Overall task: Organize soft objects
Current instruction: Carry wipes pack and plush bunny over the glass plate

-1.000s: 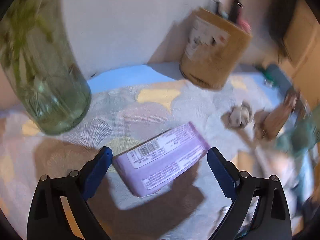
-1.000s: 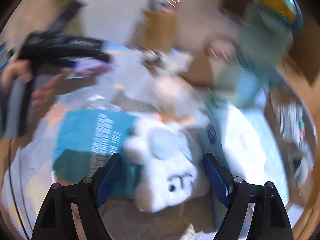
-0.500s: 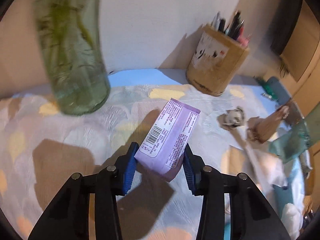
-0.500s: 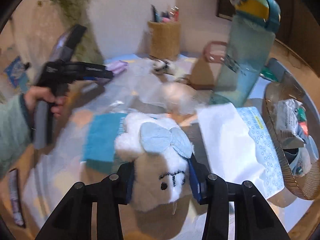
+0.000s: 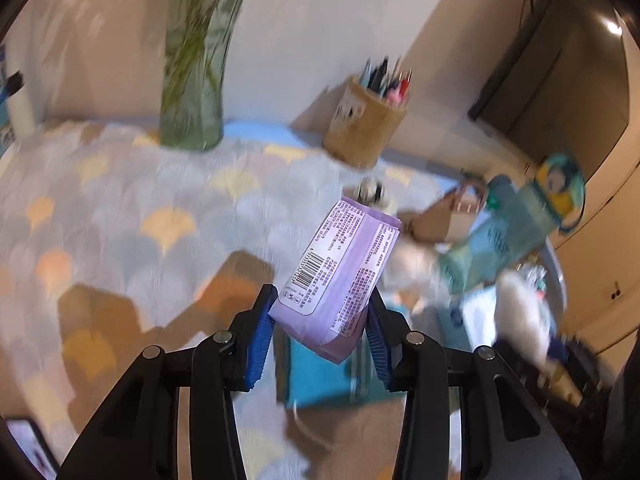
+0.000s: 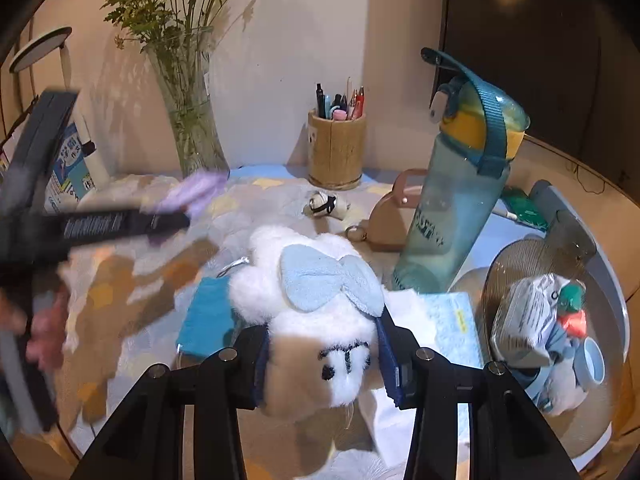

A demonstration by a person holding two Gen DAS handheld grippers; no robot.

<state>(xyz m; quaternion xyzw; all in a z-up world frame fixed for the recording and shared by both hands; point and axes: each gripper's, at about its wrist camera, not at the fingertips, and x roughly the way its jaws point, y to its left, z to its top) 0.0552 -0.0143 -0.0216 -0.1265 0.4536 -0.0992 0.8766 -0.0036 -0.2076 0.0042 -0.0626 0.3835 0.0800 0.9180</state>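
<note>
Now left gripper (image 5: pixel 320 326) jaws clamped on purple pack (image 5: pixel 340 280), right gripper (image 6: pixel 322 354) jaws squeezing white plush (image 6: pixel 316 320)

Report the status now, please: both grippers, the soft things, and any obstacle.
Left gripper shut on purple pack, lifted. Right gripper shut on white plush. Water bottle stands near basket.

Purple packet (image 5: pixel 340 276), white barcode label, between blue-padded fingers (image 5: pixel 261 330). White plush toy (image 6: pixel 316 312), pale blue bow, between dark blue pads (image 6: pixel 387 354). Tablecloth (image 5: pixel 120 208): grey, yellow and orange fan motifs, beyond the fingers. Teal bottle (image 6: pixel 452 208), yellow band.
</note>
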